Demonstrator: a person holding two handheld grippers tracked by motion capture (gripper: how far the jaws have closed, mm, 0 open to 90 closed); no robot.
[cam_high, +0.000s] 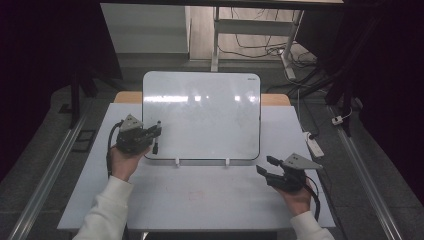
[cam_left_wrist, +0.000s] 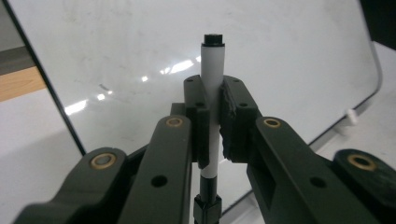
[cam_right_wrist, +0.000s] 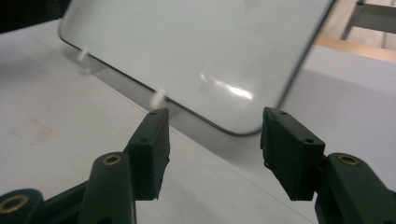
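We see left gripper (cam_high: 156, 134) clamping marker (cam_left_wrist: 213, 93) at whiteboard's (cam_high: 200, 115) left edge; right gripper (cam_high: 264, 165) wide, empty; corner logo unreadable.

My right gripper (cam_right_wrist: 212, 154) hangs above the white table (cam_right_wrist: 60, 107), jaws apart with nothing between them; beyond them I see the whiteboard (cam_right_wrist: 187, 42) and its near corner.

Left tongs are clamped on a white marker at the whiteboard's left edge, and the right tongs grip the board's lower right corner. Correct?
Not quite: the right tongs grip nothing. The right gripper view shows their jaws apart and empty, short of the whiteboard. The rest stands.
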